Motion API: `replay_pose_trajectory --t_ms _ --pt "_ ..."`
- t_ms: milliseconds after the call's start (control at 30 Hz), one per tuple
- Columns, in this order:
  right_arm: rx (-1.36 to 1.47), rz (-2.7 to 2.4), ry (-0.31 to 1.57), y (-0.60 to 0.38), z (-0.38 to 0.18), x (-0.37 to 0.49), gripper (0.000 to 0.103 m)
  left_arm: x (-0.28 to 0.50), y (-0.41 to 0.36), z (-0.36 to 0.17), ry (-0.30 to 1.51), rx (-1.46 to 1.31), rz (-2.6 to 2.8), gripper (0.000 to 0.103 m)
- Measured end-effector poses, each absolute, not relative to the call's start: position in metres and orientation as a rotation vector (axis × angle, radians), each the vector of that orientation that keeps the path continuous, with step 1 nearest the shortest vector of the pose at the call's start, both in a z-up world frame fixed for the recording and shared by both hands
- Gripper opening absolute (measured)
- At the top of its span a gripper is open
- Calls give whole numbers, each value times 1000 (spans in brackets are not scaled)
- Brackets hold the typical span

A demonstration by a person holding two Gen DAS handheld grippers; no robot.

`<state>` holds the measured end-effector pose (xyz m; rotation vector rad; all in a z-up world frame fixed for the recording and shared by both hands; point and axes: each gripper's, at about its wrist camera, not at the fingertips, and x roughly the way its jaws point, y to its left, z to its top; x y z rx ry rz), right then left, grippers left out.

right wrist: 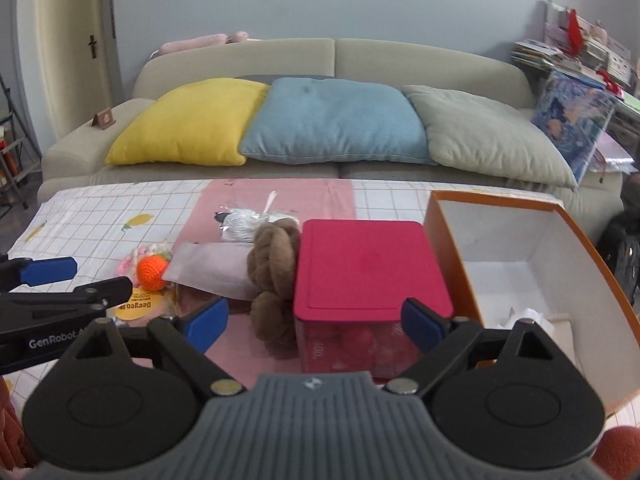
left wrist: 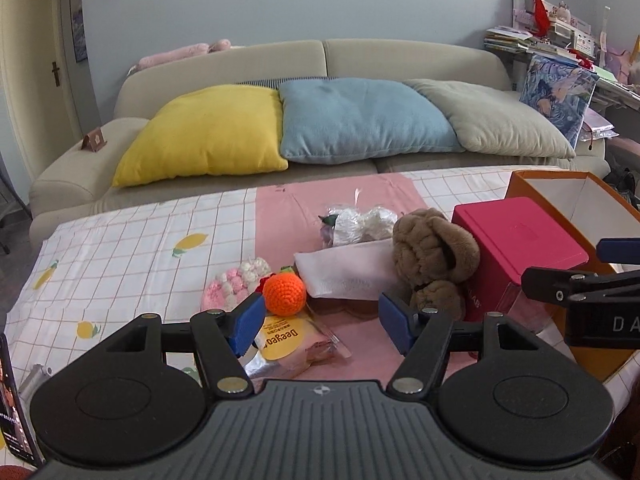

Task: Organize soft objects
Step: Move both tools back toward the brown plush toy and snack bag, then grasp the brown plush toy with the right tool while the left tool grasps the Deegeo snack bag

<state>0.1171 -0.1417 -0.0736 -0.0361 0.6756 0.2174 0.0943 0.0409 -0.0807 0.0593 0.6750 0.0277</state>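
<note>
Both claws, left claw (left wrist: 320,322) and right claw (right wrist: 316,318), gape empty. The brown plush toy (left wrist: 434,260) beside the red box (left wrist: 520,248) looks squishy and light; pinch its fat middle.

Brown plush toy (left wrist: 434,258) slumped against pink-lidded box (left wrist: 520,246), orange crocheted ball (left wrist: 285,289) nearby
</note>
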Motion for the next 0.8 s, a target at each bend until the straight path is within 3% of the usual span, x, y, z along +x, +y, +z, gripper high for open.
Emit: replay_pose_trajectory --t_ms 533,800 --pt "-183 283 637 -104 -79 165 85 130 69 -96 792 12 69 77" --pt "-246 314 655 -89 -91 185 74 139 82 -119 861 -29 115 81"
